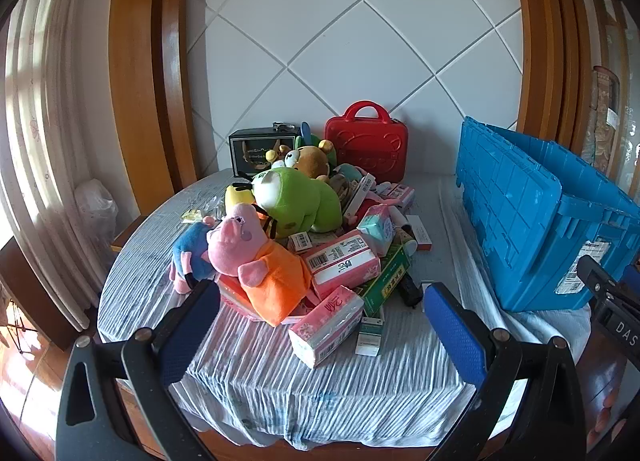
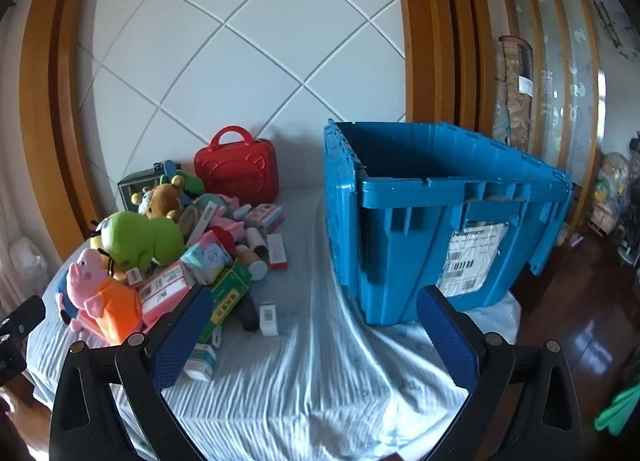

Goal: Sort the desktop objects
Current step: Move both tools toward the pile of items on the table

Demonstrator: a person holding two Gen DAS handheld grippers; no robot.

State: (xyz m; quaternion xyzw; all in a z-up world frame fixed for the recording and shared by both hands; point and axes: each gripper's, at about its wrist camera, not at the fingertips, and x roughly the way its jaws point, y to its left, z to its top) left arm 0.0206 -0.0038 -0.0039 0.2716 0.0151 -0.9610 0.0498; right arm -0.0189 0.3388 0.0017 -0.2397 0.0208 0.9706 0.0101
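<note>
Many loose items sit heaped on the cloth-covered table (image 1: 280, 381), left of centre. Leftmost, a blue plush (image 1: 191, 251); against it a pink pig plush in orange (image 1: 256, 261), then a green frog plush (image 1: 298, 201) with a brown bear (image 1: 314, 161) behind. Pink tissue packs (image 1: 344, 263), a green carton (image 1: 386, 281) and small boxes spill rightward. Red case (image 1: 366, 143) stands upright at the wall. Blue crate (image 2: 440, 221), open-topped, labelled, stands well apart at right. Left gripper (image 1: 320, 321) and right gripper (image 2: 316, 335): both spread wide, nothing between the fingers.
</note>
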